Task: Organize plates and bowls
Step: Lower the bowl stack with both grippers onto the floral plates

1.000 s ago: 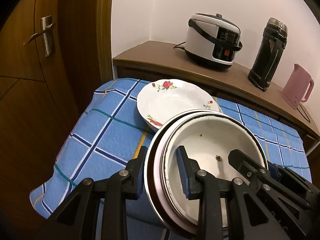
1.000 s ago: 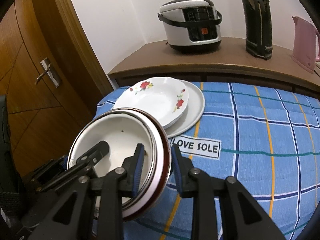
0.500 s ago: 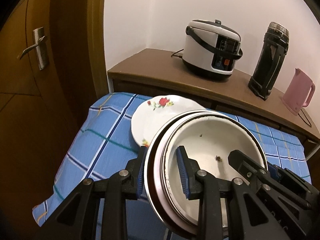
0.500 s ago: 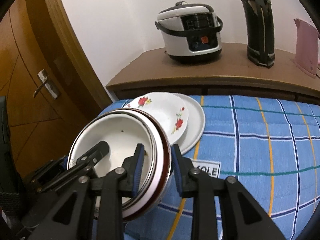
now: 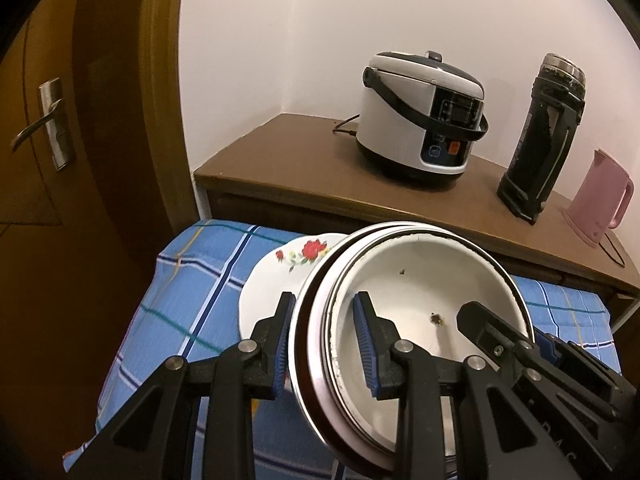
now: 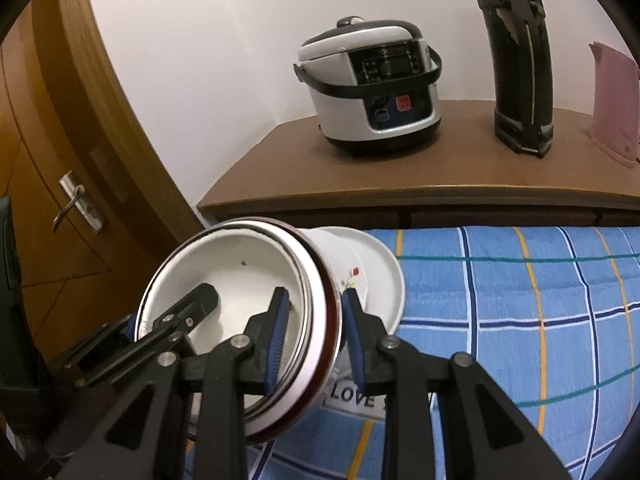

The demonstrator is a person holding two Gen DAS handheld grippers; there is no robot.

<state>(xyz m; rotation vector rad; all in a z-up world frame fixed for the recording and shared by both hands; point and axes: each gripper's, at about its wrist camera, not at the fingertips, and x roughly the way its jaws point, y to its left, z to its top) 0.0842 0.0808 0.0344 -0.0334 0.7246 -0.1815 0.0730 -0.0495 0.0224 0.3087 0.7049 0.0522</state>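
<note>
Left claw [image 5: 325, 342]: closed on the left rim of the bowl stack, one blue pad inside the top bowl, the other outside the stack.
Right claw [image 6: 313, 338]: closed on the opposite rim, one pad inside, one outside; in the left view its black finger [image 5: 486, 326] shows inside the bowl.
Bowl stack [image 5: 416, 280]: several nested bowls, white enamel on top with dark-edged rim, a pinkish one and a metal-rimmed one beneath; held tilted between both claws above the surface, its mouth turned toward the cameras. A few dark specks mark the inside bottom.
Flower plate [image 5: 280, 276]: white with red roses, lying on the surface just behind and below the stack, partly hidden by it.
Plain plate [image 6: 380, 276]: white, under the flower plate, its edge showing to the right.
Surface [image 6: 520, 300]: covered with a blue checked cloth; a label reading "LOVE" [image 6: 354, 398] shows below the right claw.
Sideboard [image 6: 400, 184]: brown, behind the surface, against the wall.
Cooker [image 5: 420, 116]: white and black, on the sideboard.
Flask [image 5: 544, 136]: tall, black, right of the cooker.
Kettle [image 5: 600, 198]: pink, farthest right.
Door [image 5: 48, 140]: brown wood with a metal handle, to the left.
</note>
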